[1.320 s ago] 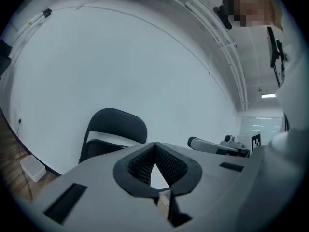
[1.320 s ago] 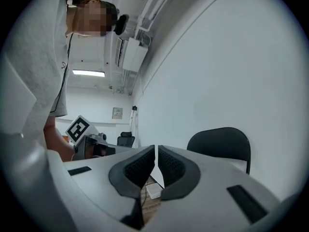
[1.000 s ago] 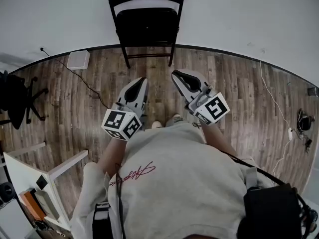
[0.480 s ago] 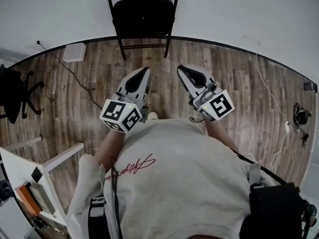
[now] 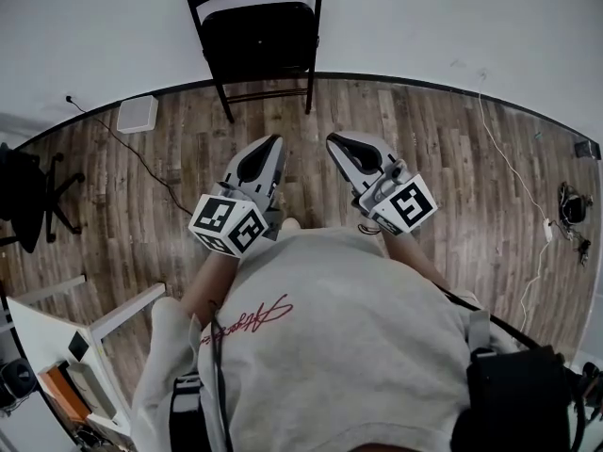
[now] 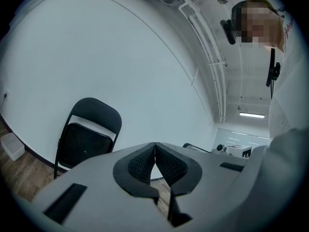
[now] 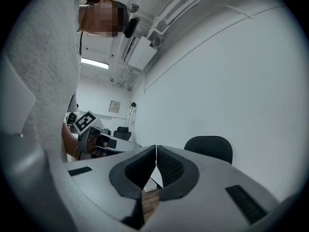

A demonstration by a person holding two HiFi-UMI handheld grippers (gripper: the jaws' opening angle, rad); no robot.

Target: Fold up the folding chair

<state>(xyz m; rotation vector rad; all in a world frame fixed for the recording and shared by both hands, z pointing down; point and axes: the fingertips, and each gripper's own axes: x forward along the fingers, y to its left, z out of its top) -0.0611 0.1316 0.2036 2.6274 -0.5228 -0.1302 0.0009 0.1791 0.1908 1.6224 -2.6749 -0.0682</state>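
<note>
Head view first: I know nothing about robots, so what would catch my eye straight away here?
A black folding chair stands alone at the white wall, at the top of the picture. Below it, over the wooden floor, the person holds out two grey tools, the left gripper and the right gripper, side by side, jaws shut and empty, each with a black-and-white marker cube at its rear.

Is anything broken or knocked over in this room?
Nothing looks broken or tipped over. The black folding chair stands upright by the white wall, not yet folded. The only untidy bit: a black cable on the left and a white cable on the right trail loosely across the wooden floor.
</note>
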